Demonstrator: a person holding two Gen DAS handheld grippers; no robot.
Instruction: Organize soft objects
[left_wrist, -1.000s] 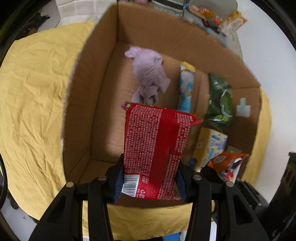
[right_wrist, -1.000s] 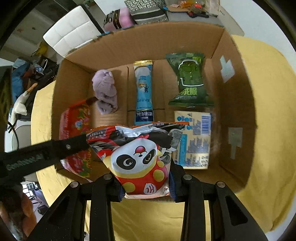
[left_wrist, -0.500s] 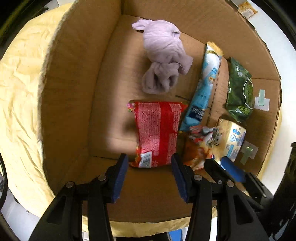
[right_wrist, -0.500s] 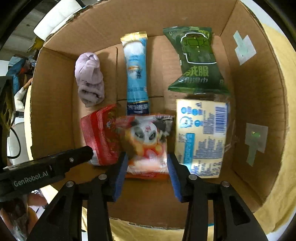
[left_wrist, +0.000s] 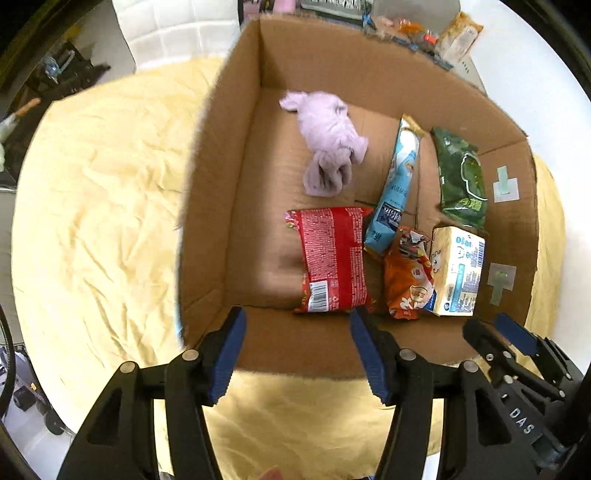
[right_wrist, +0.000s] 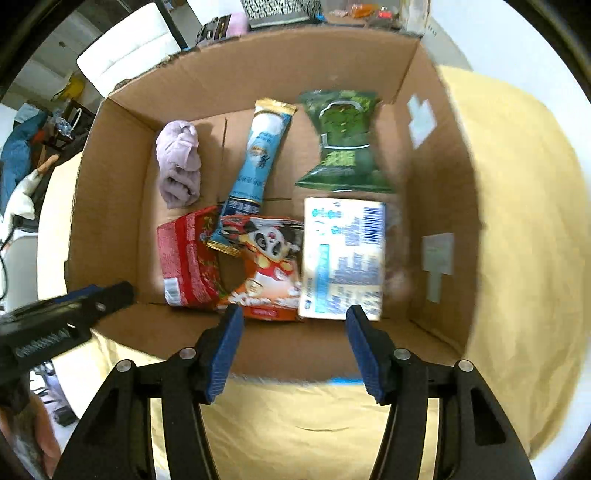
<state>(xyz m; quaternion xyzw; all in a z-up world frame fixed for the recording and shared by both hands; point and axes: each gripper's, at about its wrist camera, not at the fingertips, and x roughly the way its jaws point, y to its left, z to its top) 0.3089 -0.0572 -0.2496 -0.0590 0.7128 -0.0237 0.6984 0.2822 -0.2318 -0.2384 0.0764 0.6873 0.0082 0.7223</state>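
With both packets lying flat in the box (left_wrist: 229, 192), left tongs (left_wrist: 295, 350) and right tongs (right_wrist: 293, 347) hang apart, empty, above its near wall.

**A lived-in home room**

A crumpled yellow cloth (left_wrist: 96, 206) covers the surface under an open brown cardboard box (left_wrist: 229, 155). At the upper left of the frame stands a white quilted cushion (left_wrist: 177, 33); clutter and snack packets (left_wrist: 458, 35) crowd the top edge.

Our right gripper (right_wrist: 293, 347) with jaws spread and empty, just ahead of it the panda snack bag (right_wrist: 267, 266) and tissue pack (right_wrist: 341, 258) inside the cardboard box (right_wrist: 110, 206), red packet (right_wrist: 186, 258) ahead-left, left gripper (right_wrist: 74, 306) at far left.
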